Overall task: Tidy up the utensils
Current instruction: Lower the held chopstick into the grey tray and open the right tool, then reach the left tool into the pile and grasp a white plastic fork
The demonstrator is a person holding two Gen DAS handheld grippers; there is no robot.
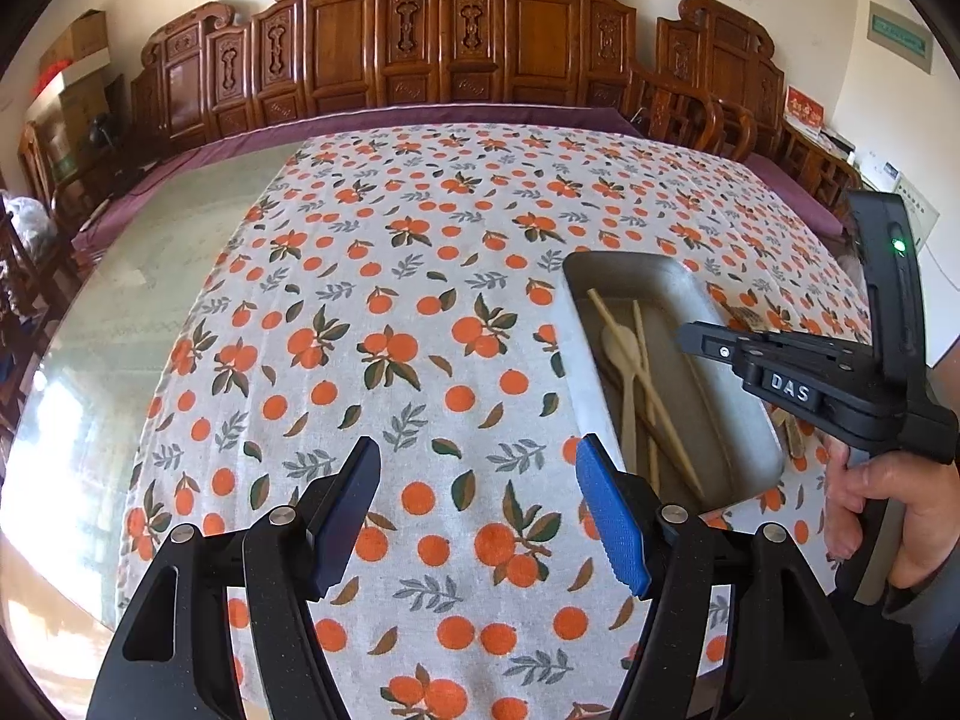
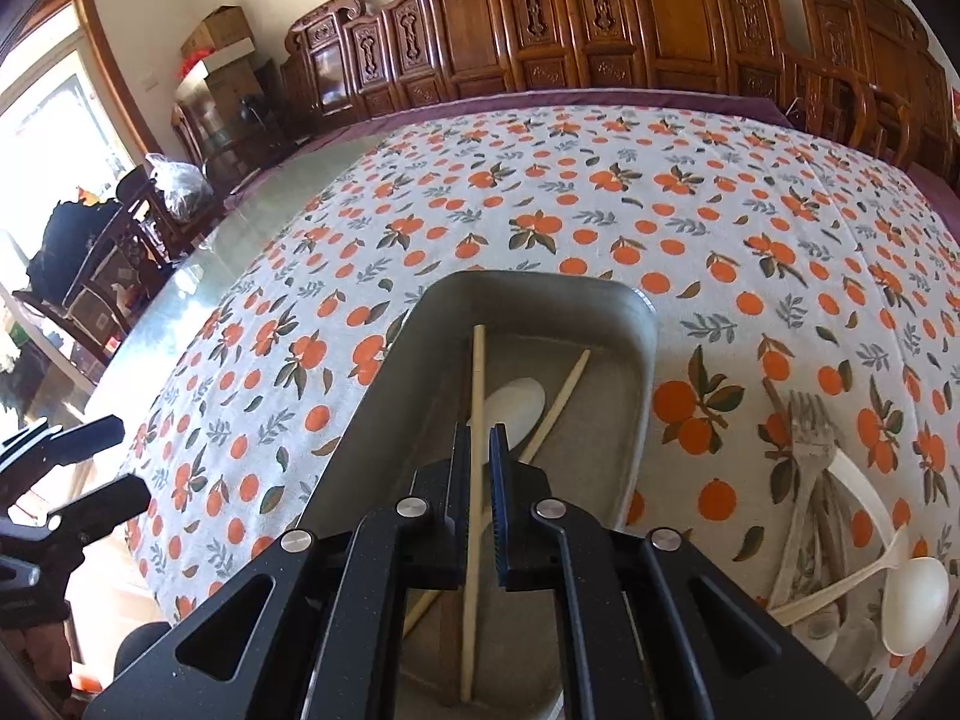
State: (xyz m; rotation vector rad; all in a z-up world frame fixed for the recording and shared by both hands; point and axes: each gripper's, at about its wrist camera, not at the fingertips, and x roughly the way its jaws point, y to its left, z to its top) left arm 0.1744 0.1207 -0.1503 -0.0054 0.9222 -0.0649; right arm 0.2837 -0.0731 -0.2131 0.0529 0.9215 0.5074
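Note:
A grey metal tray (image 1: 630, 267) (image 2: 648, 324) lies on the orange-print cloth. It holds two wooden chopsticks (image 1: 645, 387) (image 2: 477, 372) and a pale spoon (image 1: 621, 342) (image 2: 522, 399). My right gripper (image 2: 480, 444) (image 1: 684, 341) hovers over the tray with its jaws almost together and nothing in them. One chopstick shows through the slit, lying on the tray floor below. My left gripper (image 1: 480, 510) (image 2: 114, 468) stands open over bare cloth left of the tray, empty. A loose pile of forks (image 2: 810, 426) and a white spoon (image 2: 915, 594) lies right of the tray.
The cloth (image 1: 420, 276) covers most of a glass-topped table (image 1: 180, 252), whose left strip is bare. Carved wooden chairs (image 1: 420, 36) line the far side. A person's hand (image 1: 870, 498) holds the right gripper's handle. Boxes and clutter stand at the far left.

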